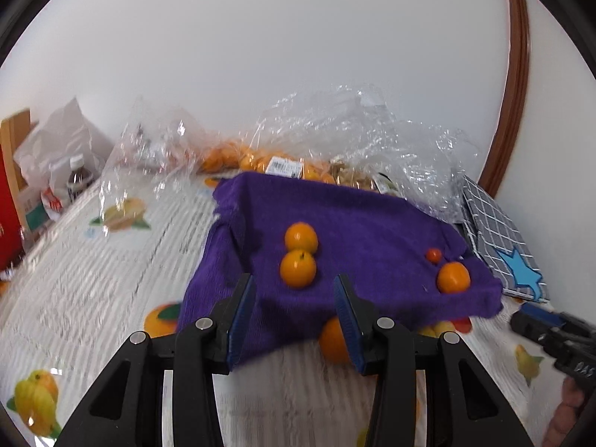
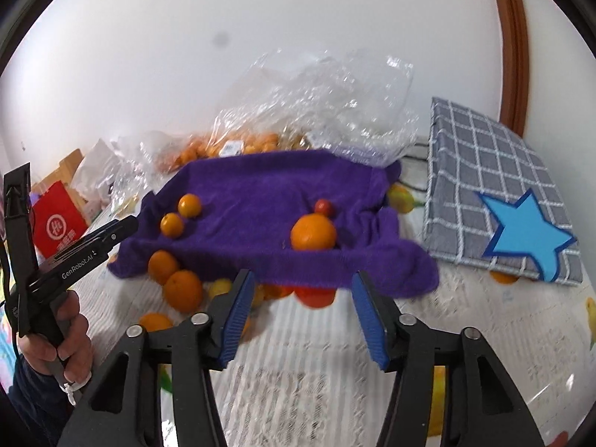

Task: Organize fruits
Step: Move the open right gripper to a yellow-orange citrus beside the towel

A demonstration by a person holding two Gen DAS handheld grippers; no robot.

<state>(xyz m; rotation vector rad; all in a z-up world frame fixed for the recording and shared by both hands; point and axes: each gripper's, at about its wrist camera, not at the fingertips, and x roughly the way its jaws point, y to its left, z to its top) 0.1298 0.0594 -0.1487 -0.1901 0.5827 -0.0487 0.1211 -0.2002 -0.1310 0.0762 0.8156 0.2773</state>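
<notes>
hovering over the desk's near edge, the left tool (image 1: 294, 298) and right tool (image 2: 303, 298) both gape wide, holding nothing. on the purple towel (image 2: 260, 186) sit two small oranges (image 1: 301, 237) touching near its left edge, and a bigger orange (image 2: 313, 231) beside a cherry tomato (image 2: 323, 206) toward its right corner.

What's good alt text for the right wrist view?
The open right gripper points at a purple towel carrying three oranges, one nearest, and a small red fruit. More oranges lie on the tablecloth beside it; a checked cloth with a blue star sits right, the left gripper left.
</notes>
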